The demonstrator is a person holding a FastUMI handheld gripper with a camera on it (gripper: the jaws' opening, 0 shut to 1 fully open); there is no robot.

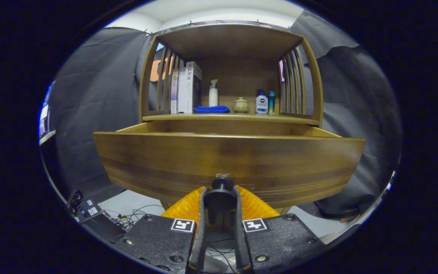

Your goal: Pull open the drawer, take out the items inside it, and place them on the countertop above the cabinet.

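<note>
the claw point(221, 198) points level and forward, both fingers point(202, 220) pressed on a dark round knob point(222, 192).

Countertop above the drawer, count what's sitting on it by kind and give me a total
Books: 3
Bottles: 3
Cloth, blue: 1
Jar, lidded: 1
Total: 8
Gripper fingers are closed around the open drawer's knob.

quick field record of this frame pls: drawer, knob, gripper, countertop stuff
drawer: pulled open, contents hidden behind its front
knob: black, between the fingers
hand-held gripper: shut on knob
countertop: books, blue cloth, white pump bottle, small lidded pot, two more bottles
items removed: cannot tell
</note>
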